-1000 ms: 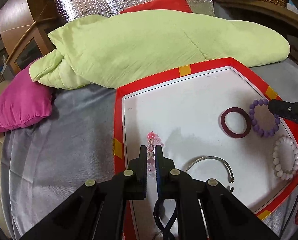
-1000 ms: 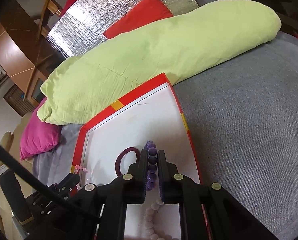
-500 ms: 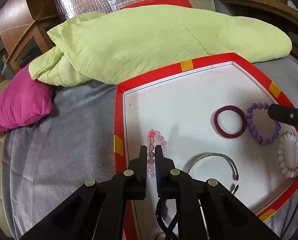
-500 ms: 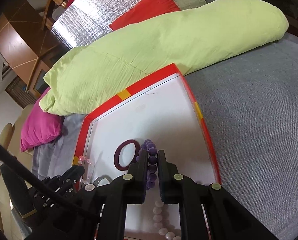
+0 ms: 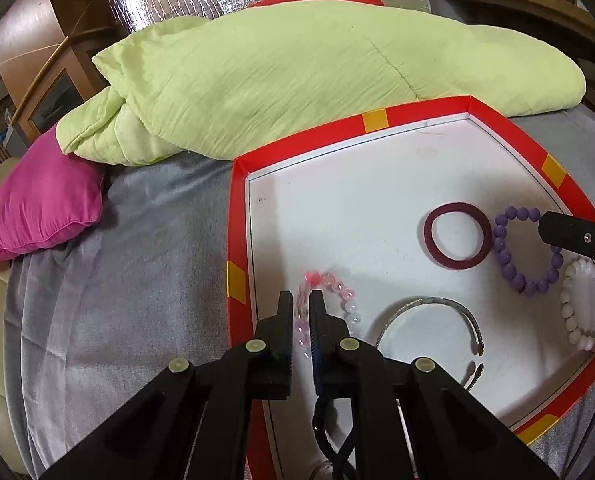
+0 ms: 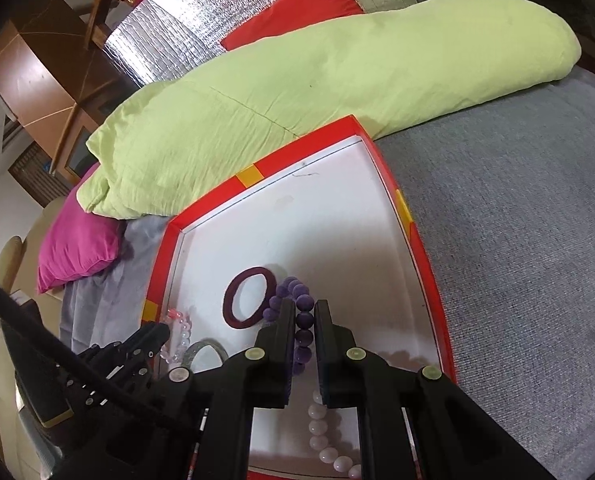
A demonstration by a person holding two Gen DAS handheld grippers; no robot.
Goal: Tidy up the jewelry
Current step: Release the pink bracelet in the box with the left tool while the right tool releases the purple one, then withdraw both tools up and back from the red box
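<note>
A red-rimmed white tray (image 5: 237, 240) lies on a grey bedspread. My left gripper (image 5: 300, 298) is shut on a pink bead bracelet (image 5: 337, 290) whose loop rests on the tray floor near the left rim. My right gripper (image 6: 305, 308) is shut on a purple bead bracelet (image 6: 293, 286), which lies beside a maroon ring (image 6: 233, 304). In the left wrist view the right gripper (image 5: 543, 226) reaches in from the right over the purple bracelet (image 5: 505, 260). A white bead bracelet (image 5: 569, 320) and a silver open bangle (image 5: 429, 302) lie loose on the tray.
A light green quilt (image 5: 317, 80) lies against the tray's far rim, with a magenta cushion (image 5: 41, 204) to its left. Grey bedspread (image 6: 517, 240) stretches right of the tray. A dark cord loop (image 5: 337, 440) sits under my left gripper. Wooden furniture stands at the far left.
The pink bracelet's loop has spread out to the right on the tray floor. Both grippers stay shut on their bracelets and have barely moved.
</note>
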